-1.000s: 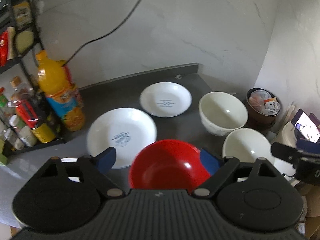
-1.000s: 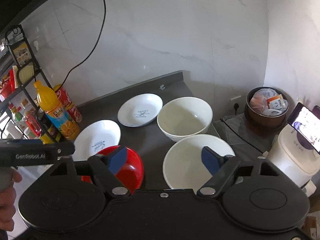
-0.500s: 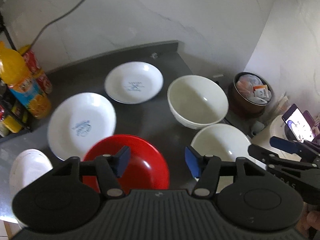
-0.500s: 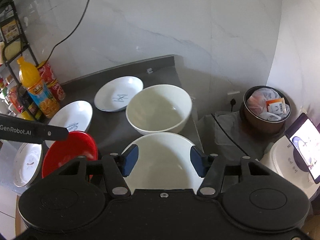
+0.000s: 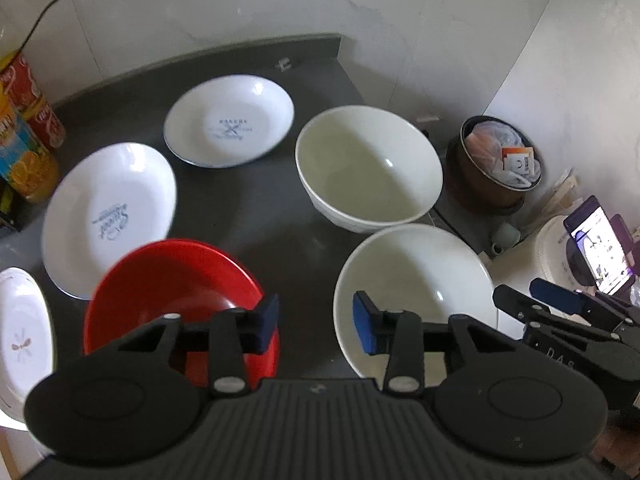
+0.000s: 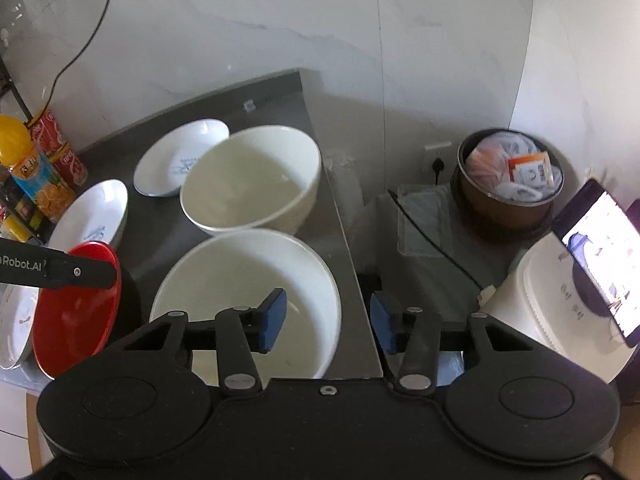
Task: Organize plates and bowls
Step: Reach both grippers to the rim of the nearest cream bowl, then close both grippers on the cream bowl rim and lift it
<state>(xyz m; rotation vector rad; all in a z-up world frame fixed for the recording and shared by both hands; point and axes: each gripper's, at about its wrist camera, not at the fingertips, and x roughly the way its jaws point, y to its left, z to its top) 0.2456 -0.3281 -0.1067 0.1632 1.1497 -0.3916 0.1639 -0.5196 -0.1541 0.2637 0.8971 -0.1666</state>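
Both our left gripper (image 5: pixel 316 328) and right gripper (image 6: pixel 327 321) are narrowing, empty, while swinging rightward, seemingly toward the near white bowl (image 6: pixel 248 296).

We're looking at a home kitchen: a dark grey countertop (image 5: pixel 256 216) sitting against white marble walls (image 6: pixel 248 28), an orange juice bottle (image 6: pixel 30 168) standing far left.

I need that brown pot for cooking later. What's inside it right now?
The brown pot holds crumpled white plastic bags and an orange-and-white packet lying on top. The bags fill it to the rim, so anything beneath them is hidden.
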